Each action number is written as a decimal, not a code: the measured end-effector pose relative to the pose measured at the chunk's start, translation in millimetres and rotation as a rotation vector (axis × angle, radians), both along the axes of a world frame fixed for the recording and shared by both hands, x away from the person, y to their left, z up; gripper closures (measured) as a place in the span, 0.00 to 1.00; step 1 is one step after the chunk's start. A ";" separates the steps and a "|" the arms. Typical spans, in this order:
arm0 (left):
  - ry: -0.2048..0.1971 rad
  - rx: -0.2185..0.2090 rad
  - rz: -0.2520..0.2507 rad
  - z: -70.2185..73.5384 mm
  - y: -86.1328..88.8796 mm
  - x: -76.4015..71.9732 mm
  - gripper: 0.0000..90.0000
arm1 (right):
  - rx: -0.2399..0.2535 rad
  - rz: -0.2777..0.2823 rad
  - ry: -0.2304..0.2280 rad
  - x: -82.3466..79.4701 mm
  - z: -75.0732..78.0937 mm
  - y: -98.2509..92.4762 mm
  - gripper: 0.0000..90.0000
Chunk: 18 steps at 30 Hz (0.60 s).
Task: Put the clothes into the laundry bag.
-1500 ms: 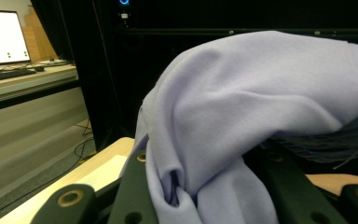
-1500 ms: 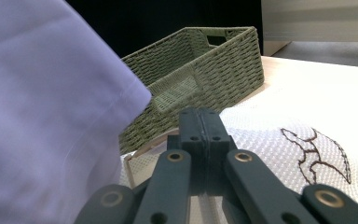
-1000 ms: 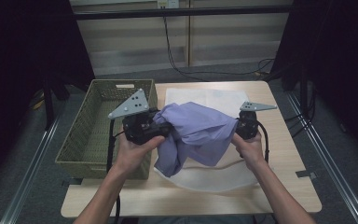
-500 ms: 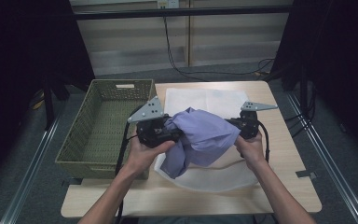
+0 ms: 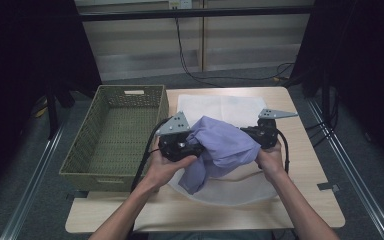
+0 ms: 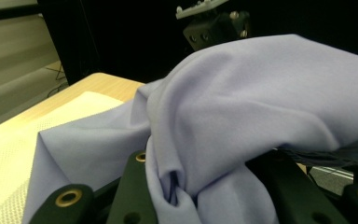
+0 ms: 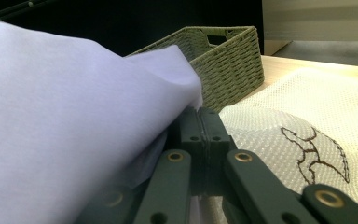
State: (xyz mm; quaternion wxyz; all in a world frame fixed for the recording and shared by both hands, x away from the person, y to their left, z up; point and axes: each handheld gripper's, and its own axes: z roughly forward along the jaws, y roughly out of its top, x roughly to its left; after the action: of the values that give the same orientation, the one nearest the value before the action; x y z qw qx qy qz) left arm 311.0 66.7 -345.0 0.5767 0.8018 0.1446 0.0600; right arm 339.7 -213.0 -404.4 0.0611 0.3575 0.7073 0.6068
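Observation:
A lavender cloth (image 5: 225,145) hangs bunched between my two grippers above the table. My left gripper (image 5: 196,148) holds its left side, and in the left gripper view folds of the cloth (image 6: 261,102) are pinched between the black jaws of the left gripper (image 6: 200,168). My right gripper (image 5: 249,135) holds the right side. In the right gripper view its jaws (image 7: 200,114) are pressed together on an edge of the cloth (image 7: 65,107). The cloth's lower end droops onto a white mesh bag (image 5: 235,187).
A woven green basket (image 5: 80,160) stands at the table's left, close to my left hand. The white mesh bag (image 7: 284,116), with a dark cord looped on it, lies spread over the table middle (image 5: 220,107). Bare wood shows along the table's right side (image 5: 310,165).
My left gripper has moved right and down, away from the basket toward the right gripper. The cloth between them has bunched up more. The right gripper has stayed put.

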 end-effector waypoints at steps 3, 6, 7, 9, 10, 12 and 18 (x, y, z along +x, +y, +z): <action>0.012 0.017 -0.005 -4.8 -3.2 3.3 0.79 | 0.001 0.000 0.001 0.2 -0.3 -0.5 1.00; 0.017 0.031 0.000 -6.9 -4.5 7.3 0.79 | -0.001 0.000 0.004 0.5 -1.0 -0.2 1.00; 0.018 0.038 0.008 -7.3 -4.7 8.2 0.79 | -0.001 0.000 0.004 0.5 -1.1 -0.1 1.00; 0.018 0.040 0.011 -8.0 -5.1 9.6 0.79 | -0.002 0.000 0.003 0.8 -0.9 -0.1 1.00; 0.018 0.046 0.012 -8.2 -5.2 10.1 0.79 | -0.001 0.000 0.003 0.9 -1.0 -0.2 1.00; 0.017 0.056 0.019 -9.2 -6.5 11.1 0.79 | -0.002 0.000 0.002 1.1 -1.1 -0.5 1.00; 0.029 0.094 0.024 -15.4 -11.6 21.0 0.78 | 0.002 0.003 0.004 1.5 -1.5 -0.7 1.00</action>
State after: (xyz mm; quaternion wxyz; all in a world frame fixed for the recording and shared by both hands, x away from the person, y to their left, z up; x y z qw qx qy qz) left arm 331.9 55.2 -360.3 0.5356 0.8270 0.1595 0.0619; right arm 341.2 -213.7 -405.9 0.0585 0.3579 0.7074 0.6067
